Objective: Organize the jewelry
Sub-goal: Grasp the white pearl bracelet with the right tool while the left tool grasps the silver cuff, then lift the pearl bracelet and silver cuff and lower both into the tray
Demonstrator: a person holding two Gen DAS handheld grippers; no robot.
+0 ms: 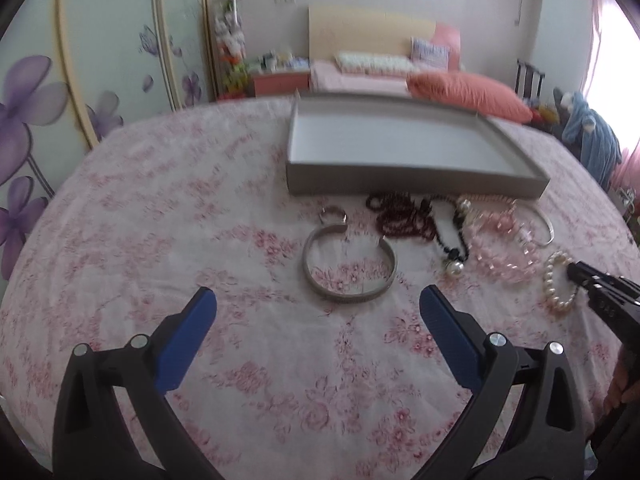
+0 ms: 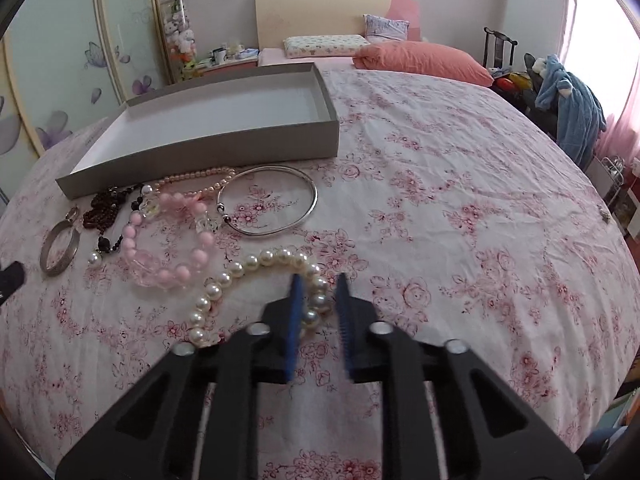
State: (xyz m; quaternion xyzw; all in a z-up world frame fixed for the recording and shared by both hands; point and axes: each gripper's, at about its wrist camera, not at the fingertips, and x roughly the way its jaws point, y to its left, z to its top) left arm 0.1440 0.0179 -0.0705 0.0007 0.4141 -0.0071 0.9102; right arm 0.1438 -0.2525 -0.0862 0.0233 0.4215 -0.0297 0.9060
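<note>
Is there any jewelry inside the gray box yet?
No, the gray box shows only its bare white floor, and the pearl bracelet lies on the bedsheet outside it.

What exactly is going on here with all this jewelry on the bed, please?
A person with two handheld grippers is sorting jewelry into the empty gray box. The right gripper is nearly closed over the white pearl bracelet, which lies on the floral bedsheet. The left gripper hovers wide open near the wide silver bangle. Nothing is boxed yet.
</note>
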